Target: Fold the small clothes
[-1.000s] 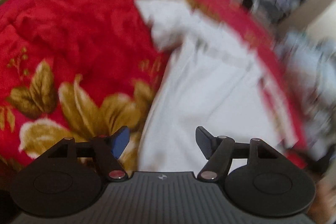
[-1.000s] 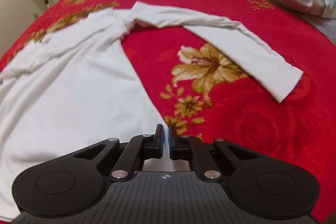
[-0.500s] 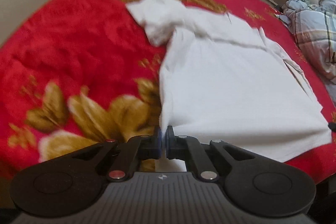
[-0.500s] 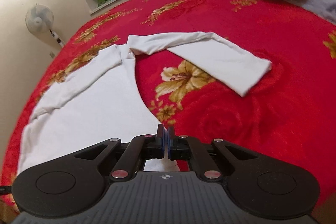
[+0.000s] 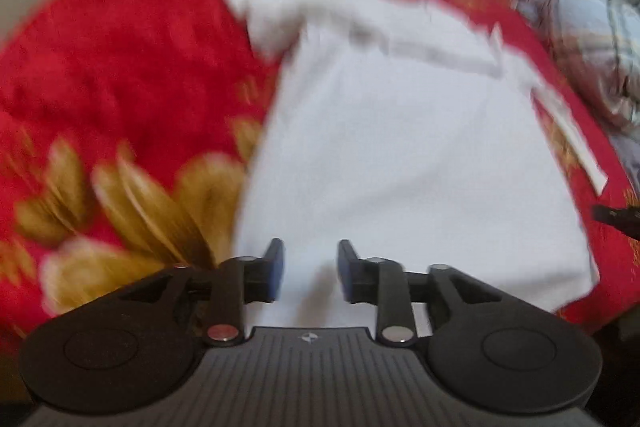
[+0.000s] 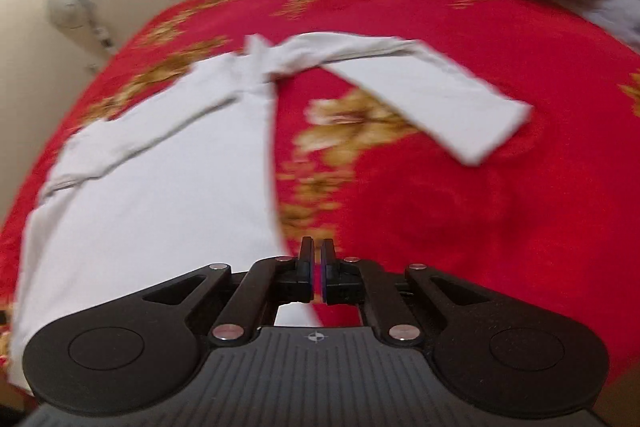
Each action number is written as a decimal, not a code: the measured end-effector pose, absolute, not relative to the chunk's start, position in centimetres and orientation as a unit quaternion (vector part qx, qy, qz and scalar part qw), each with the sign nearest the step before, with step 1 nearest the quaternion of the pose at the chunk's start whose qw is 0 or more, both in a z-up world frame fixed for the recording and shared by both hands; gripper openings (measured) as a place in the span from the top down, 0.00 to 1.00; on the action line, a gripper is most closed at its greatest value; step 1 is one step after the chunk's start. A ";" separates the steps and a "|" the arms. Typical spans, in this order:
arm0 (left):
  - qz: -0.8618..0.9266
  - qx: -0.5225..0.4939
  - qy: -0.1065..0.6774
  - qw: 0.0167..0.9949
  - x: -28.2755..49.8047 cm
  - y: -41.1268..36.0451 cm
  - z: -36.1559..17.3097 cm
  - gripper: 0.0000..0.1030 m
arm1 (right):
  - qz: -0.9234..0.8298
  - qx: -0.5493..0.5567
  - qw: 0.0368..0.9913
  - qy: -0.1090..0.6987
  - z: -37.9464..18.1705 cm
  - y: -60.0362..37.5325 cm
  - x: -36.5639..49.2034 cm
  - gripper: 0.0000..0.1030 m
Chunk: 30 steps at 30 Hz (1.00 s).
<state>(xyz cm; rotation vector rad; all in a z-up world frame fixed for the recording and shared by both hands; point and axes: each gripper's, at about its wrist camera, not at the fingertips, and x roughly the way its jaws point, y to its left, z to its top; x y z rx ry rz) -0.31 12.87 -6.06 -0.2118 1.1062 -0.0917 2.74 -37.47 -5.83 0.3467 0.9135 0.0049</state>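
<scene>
A white long-sleeved shirt [image 6: 160,187] lies spread on the red floral blanket [image 6: 480,207], hem at its near edge. Your left gripper [image 5: 307,269] gapes, empty, above the hem; your right gripper [image 6: 317,269], pinched closed, grips the hem's corner.

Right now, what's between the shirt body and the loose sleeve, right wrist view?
Only bare red blanket with a gold flower print separates the shirt body from the sleeve, seen in the right wrist view.

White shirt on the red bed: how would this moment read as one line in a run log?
stage: hem hold | left gripper: open over white shirt | right gripper: shut on shirt corner | sleeve: spread on red blanket
</scene>
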 end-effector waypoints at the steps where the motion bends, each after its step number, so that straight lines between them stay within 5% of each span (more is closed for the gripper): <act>1: -0.038 -0.096 0.542 0.834 0.2 12.4 -6.9 0.63 | 0.010 0.173 0.868 0.465 -7.1 -37.0 3.7 0.96; 4: -0.026 -0.057 0.501 0.863 0.9 11.1 -5.1 0.63 | -0.019 0.122 0.837 0.533 -10.0 -35.6 5.3 0.98; 8: -0.018 -0.040 0.399 0.916 2.5 8.9 -1.1 0.40 | -0.016 0.100 0.882 0.461 -5.8 -34.4 6.3 0.93; 10: -0.025 -0.024 0.361 0.932 4.3 7.1 0.3 0.40 | -0.004 0.099 0.899 0.426 -3.5 -34.1 7.4 0.92; 13: -0.054 -0.009 0.333 0.941 8.2 3.2 1.4 0.40 | 0.022 0.117 0.918 0.378 -0.1 -33.9 9.8 0.76; 22: -0.119 0.029 0.368 0.922 23.3 -10.7 -4.0 0.38 | 0.000 0.142 0.930 0.338 1.4 -36.3 16.2 0.73; 25: -0.144 0.045 0.404 0.902 27.6 -14.3 -7.5 0.27 | -0.001 0.125 0.931 0.342 0.9 -35.7 17.0 0.73; 26: -0.140 0.058 0.410 0.899 28.4 -15.1 -8.6 0.29 | 0.003 0.117 0.931 0.345 1.0 -35.2 17.0 0.73; 28: -0.133 0.096 0.424 0.891 29.5 -15.5 -9.7 0.63 | 0.007 0.111 0.930 0.351 0.6 -34.8 16.9 0.73; 29: -0.134 0.102 0.418 0.893 29.8 -14.8 -9.4 0.94 | 0.008 0.112 0.928 0.356 0.4 -34.8 17.0 0.73; 30: -0.132 0.095 0.412 0.897 30.0 -13.4 -8.6 0.94 | 0.007 0.113 0.926 0.360 0.3 -34.8 17.2 0.73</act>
